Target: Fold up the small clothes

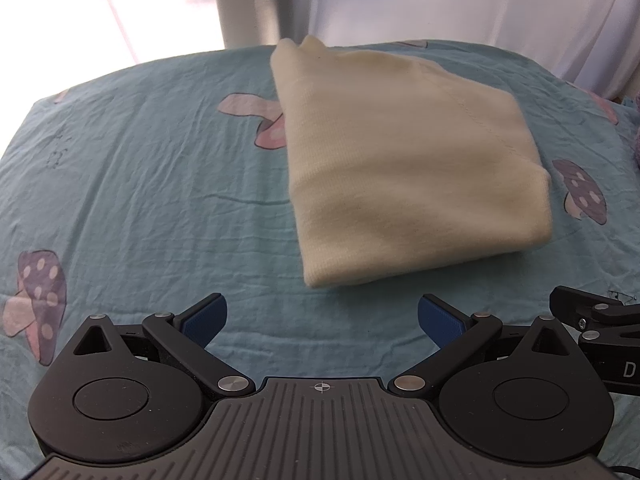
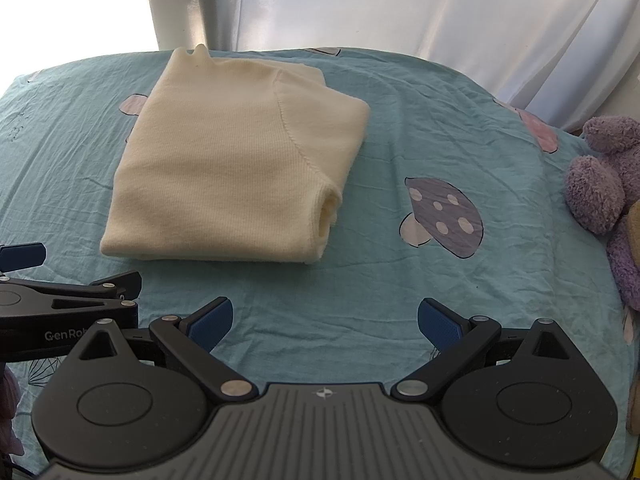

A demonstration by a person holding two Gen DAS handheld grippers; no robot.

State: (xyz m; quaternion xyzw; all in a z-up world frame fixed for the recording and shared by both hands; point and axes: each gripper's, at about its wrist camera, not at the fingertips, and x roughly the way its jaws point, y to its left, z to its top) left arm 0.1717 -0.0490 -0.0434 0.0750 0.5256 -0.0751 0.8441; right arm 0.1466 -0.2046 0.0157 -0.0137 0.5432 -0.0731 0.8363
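Cream knit sweater point(image 2: 236, 160) is lying folded on the bed sheet point(image 2: 400, 120), long axis running away from both claws. Left claw point(image 1: 322, 322) and right claw point(image 2: 325, 324) are hovering apart, empty, just short of its near edge; sweater is sitting between them.

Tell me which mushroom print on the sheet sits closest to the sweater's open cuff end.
The purple mushroom print with pale dots, just right of the folded cream sweater. The pink mushroom print is half hidden under the sweater's far left edge instead.
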